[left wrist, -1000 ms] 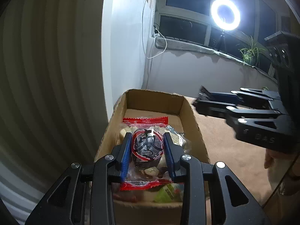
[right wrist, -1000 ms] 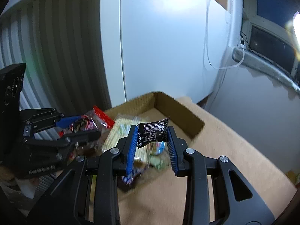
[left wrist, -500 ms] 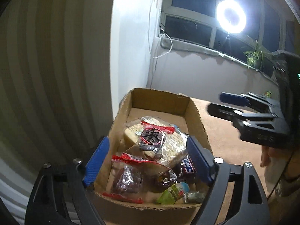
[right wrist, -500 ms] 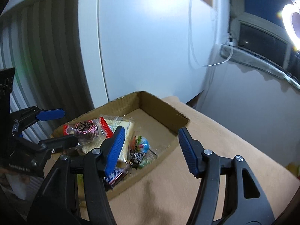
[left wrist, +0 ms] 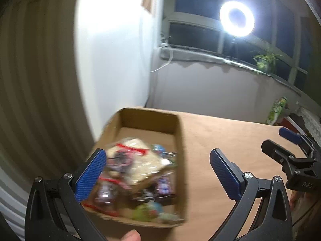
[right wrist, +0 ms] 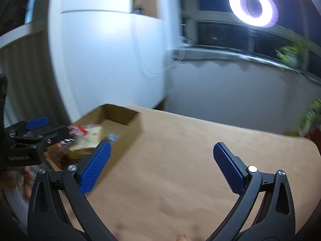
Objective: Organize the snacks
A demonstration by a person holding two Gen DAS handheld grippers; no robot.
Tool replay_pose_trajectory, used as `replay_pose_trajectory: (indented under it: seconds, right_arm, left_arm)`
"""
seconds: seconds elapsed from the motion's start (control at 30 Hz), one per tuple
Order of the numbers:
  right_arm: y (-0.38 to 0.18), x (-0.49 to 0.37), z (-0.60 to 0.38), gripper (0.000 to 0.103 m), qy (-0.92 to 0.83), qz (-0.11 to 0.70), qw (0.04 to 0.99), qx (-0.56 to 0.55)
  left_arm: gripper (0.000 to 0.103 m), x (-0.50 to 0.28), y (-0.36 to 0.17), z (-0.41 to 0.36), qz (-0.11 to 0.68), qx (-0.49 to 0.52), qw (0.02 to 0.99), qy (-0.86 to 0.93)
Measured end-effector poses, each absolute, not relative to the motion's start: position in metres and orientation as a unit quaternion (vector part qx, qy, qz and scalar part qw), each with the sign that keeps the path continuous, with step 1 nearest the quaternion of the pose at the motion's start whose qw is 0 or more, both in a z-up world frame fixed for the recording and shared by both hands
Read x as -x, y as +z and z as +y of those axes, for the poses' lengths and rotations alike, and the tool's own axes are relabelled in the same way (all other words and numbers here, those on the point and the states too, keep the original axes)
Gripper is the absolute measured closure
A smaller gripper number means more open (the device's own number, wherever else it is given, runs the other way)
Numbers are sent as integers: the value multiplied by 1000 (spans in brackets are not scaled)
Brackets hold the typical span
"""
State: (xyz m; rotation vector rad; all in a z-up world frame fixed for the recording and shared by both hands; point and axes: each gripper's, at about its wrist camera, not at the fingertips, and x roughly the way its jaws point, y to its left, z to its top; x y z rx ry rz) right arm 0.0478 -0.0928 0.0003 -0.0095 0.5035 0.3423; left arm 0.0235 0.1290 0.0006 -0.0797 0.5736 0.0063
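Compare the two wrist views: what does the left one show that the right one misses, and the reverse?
Only the left wrist view looks down into the cardboard box, showing the whole heap of snack packets. Only the right wrist view shows the bare table stretching right of the box. Both show the box, the ring light, and both grippers open and empty: left gripper, right gripper.

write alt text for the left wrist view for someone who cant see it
The left gripper is open and holds nothing, its blue fingers spread above a cardboard box of wrapped snacks on a tan table. The right gripper, also open, is at the right edge, and a ring light glows at a dark window.
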Motion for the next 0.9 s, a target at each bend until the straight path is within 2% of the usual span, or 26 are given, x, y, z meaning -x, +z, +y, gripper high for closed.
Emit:
replay_pose_trajectory:
  seconds: [0.43, 0.9]
  right_arm:
    - [0, -2, -217, 0, 44, 289, 954, -66]
    - [-1, 7, -234, 0, 10, 298, 954, -41]
  left_arm:
    - [1, -25, 15, 10, 272, -6, 961, -53]
    - [1, -13, 11, -32, 291, -18, 953, -78]
